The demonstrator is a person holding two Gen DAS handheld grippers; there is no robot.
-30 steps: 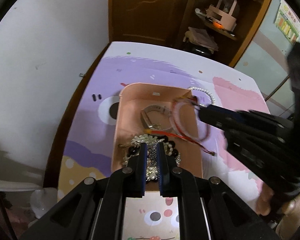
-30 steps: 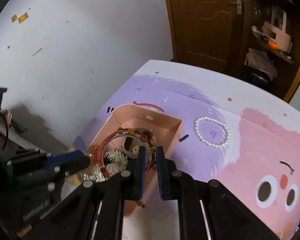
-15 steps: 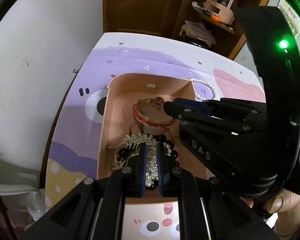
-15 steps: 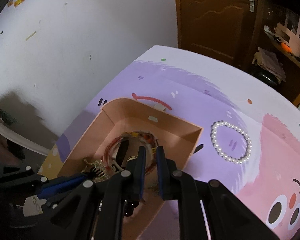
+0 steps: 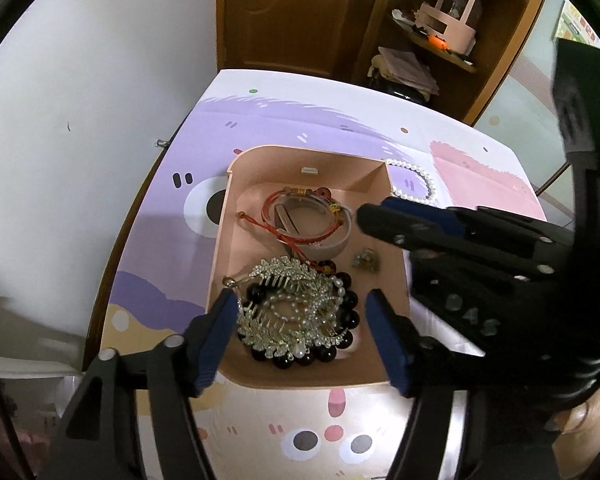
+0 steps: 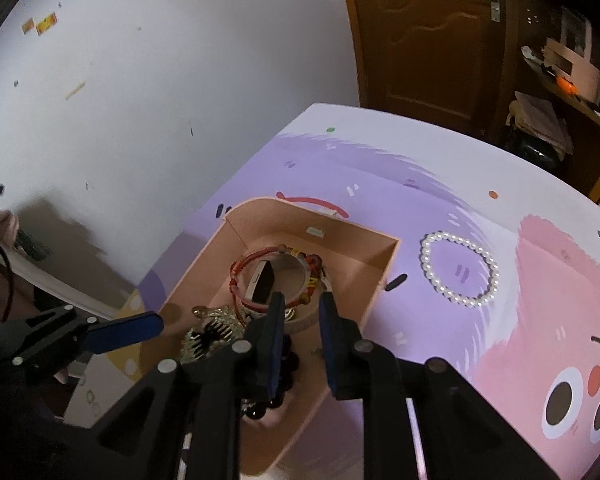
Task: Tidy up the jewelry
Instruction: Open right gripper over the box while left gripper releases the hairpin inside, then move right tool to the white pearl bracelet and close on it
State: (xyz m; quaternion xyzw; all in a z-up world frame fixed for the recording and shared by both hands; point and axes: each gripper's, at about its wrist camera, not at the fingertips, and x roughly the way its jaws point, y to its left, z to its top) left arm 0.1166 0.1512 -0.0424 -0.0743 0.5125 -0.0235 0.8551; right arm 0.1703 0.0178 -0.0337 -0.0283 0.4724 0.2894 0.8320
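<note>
A pink box sits on the cartoon mat and holds a red cord bracelet on a pink bangle at its far end. A silver comb and black beads lie at its near end. My left gripper is open above the comb pile. My right gripper is open and empty over the box, just clear of the red bracelet. A white pearl bracelet lies on the mat right of the box and also shows in the left wrist view.
A small earring lies in the box's right side. The table meets a white wall on the left. A wooden door and a shelf with a pink container stand beyond the far edge.
My right gripper lowered the red bracelet into the box, opened and let it go. My left gripper opened from shut above the comb pile.
</note>
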